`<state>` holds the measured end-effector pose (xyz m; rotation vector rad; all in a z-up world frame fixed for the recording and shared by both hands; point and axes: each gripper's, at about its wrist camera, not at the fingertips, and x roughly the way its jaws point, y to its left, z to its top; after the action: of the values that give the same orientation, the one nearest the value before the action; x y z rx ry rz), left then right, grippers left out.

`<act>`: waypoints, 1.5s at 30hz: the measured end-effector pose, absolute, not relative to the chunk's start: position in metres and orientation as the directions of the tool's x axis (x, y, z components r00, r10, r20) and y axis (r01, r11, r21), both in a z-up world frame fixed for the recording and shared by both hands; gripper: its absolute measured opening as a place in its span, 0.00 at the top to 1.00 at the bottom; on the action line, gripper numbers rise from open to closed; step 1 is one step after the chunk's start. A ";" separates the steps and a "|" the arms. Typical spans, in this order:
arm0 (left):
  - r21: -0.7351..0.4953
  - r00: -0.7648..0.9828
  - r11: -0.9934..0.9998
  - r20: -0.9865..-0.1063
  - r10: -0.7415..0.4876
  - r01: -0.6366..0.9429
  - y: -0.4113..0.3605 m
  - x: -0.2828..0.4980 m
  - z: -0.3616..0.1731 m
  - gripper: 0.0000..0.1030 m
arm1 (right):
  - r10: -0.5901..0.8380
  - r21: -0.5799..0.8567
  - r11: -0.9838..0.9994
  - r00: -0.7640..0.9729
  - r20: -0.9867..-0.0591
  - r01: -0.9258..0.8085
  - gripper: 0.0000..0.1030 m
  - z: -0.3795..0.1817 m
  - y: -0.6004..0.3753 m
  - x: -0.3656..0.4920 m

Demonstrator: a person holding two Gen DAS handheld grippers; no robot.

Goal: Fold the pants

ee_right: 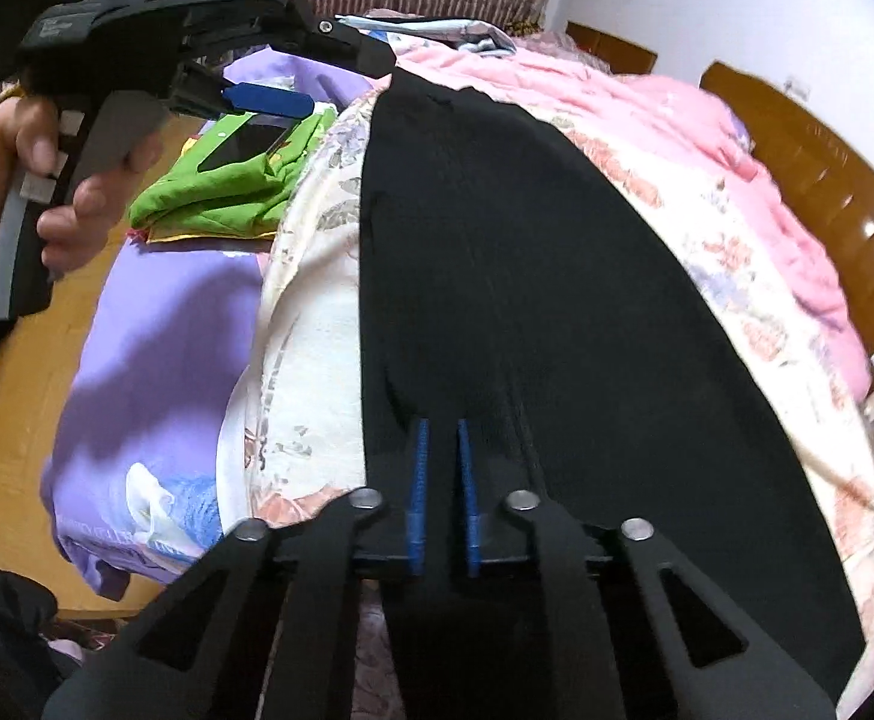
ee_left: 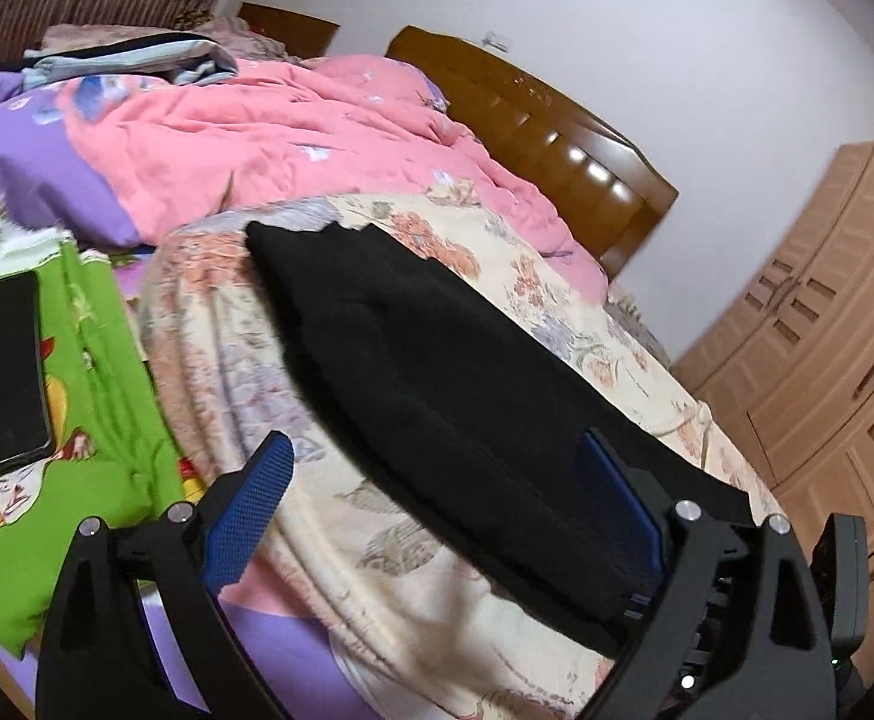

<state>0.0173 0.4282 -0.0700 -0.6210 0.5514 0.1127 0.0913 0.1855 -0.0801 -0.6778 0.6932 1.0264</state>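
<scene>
Reading outward from the black pants, left to right:
Phone (ee_left: pixel 8 375): left of the pants, lying on a green printed cloth (ee_left: pixel 86 396), well apart from the task.
Left gripper (ee_left: pixel 437 510): jaws wide, gripping nothing; one blue pad sits off the pants over the floral quilt (ee_left: pixel 245 360), the other over the near edge of the pants (contact not clear). In the right wrist view it hangs up at the pants' far left, held by a person's hand (ee_right: pixel 29 180).
Black pants (ee_right: pixel 527 300): spread flat on the floral quilt, a long narrow strip already laid leg on leg, as I judge it; the long axis runs straight away from the right gripper toward the pink duvet (ee_left: pixel 293 138).
Right gripper (ee_right: pixel 440 492): jaws drawn narrow, nearly shut, at the near end of the pants; the dark cloth hides whether a fold is pinched.
Headboard (ee_left: pixel 557 138): right of the pants, beyond the pink duvet.
Relation that matters: the right gripper is nearer the near end, so the fold probably carries that end along the long axis to the far end.
</scene>
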 end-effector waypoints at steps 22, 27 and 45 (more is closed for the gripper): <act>-0.270 0.710 0.945 -0.702 -0.062 -0.185 0.342 0.104 -0.086 0.04 | 0.611 0.021 0.449 0.290 -0.737 -0.893 0.37 -0.041 0.117 0.103; -0.324 0.793 0.937 -0.602 -0.097 -0.131 0.322 0.070 -0.054 0.04 | 0.526 0.015 0.653 0.439 -0.728 -0.757 0.37 -0.034 0.046 0.130; 0.066 0.691 0.997 -0.722 0.018 0.043 0.204 0.078 -0.088 0.02 | 0.444 0.024 0.663 0.367 -0.818 -0.748 0.30 -0.087 0.030 0.091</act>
<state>0.0778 0.2039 -0.0879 0.0800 0.8075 -0.0137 0.0914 0.0305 -0.0874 -0.3832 0.9087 0.7897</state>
